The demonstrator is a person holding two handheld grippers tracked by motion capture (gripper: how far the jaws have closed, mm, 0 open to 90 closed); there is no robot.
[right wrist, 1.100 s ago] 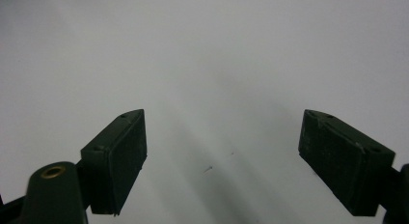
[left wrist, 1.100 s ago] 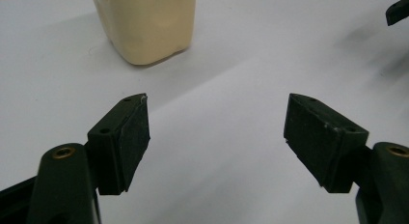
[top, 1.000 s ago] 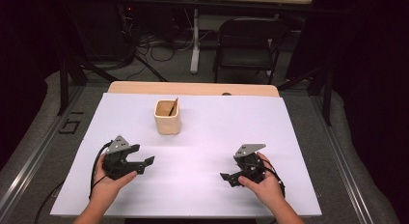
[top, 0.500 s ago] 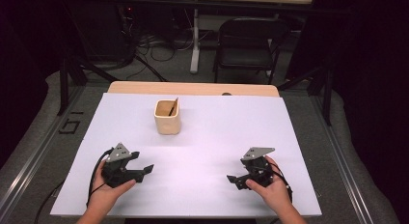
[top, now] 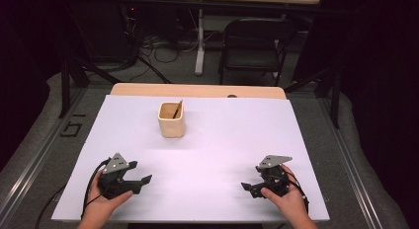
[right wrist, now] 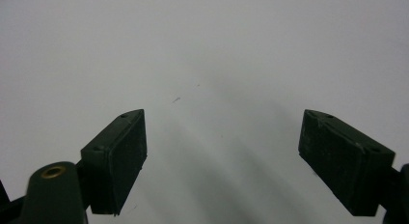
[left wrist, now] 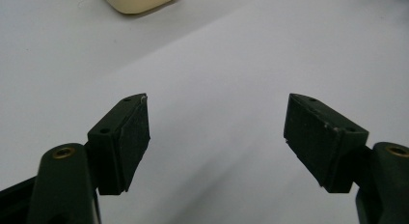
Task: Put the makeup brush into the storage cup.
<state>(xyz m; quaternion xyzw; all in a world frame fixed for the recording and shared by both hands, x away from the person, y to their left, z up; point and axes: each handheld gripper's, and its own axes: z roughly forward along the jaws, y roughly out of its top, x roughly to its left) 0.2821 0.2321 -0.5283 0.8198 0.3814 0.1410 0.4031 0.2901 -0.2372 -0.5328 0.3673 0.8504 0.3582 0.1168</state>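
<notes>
Both grippers rest low near the front edge of the white table (top: 217,140), jaws spread wide and empty.

The left gripper (top: 141,182) and right gripper (top: 247,188) sit well apart. The cream cup (top: 172,119) stands upright beyond them (nearer the left gripper), holding a thin dark stick (top: 177,109), probably a pen, leaning with its upper end toward the far right.

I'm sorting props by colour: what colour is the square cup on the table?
Cream, a pale yellowish beige; the cup shows best in the high view.

No readable text, label, brand or number on anything in view.
</notes>
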